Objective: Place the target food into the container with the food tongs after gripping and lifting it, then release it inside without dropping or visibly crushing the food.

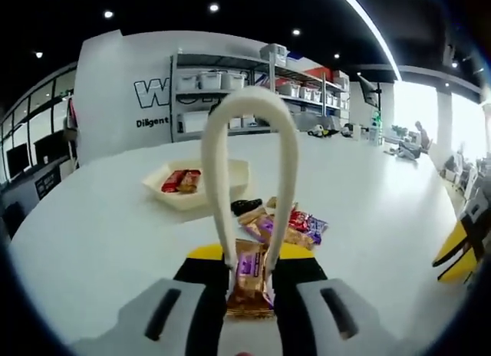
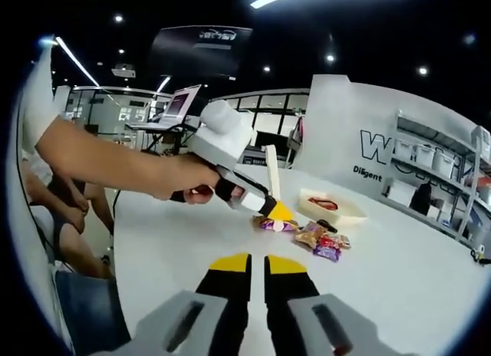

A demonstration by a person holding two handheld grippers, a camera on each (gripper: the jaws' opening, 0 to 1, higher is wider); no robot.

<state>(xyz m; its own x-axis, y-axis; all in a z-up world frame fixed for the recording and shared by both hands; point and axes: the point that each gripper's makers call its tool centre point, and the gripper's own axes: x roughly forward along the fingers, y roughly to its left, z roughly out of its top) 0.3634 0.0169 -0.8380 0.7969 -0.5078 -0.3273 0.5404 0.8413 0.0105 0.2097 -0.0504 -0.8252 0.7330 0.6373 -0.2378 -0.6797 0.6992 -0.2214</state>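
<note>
My left gripper (image 1: pixel 251 252) is shut on cream food tongs (image 1: pixel 249 103), whose loop rises ahead of the jaws. A brown and purple snack packet (image 1: pixel 249 283) is pinched between the two tong arms close to my jaws. Beyond it lies a pile of wrapped snacks (image 1: pixel 295 225) on the white table (image 1: pixel 100 241). The cream container (image 1: pixel 230 179) stands further back left with red packets (image 1: pixel 180 181) inside. In the right gripper view a hand holds the left gripper (image 2: pixel 272 210) and tongs (image 2: pixel 271 168) over the snacks (image 2: pixel 322 241), short of the container (image 2: pixel 345 210). My right gripper (image 2: pixel 257 264) is shut with nothing in it.
A small black item (image 1: pixel 245 206) lies between the pile and the container. Shelves with bins (image 1: pixel 230 84) line the back wall. A person's arm (image 2: pixel 107 164) reaches in from the left, with a seated person's legs (image 2: pixel 54 210) beside the table edge. A yellow and black object (image 1: pixel 460 248) sits at the right.
</note>
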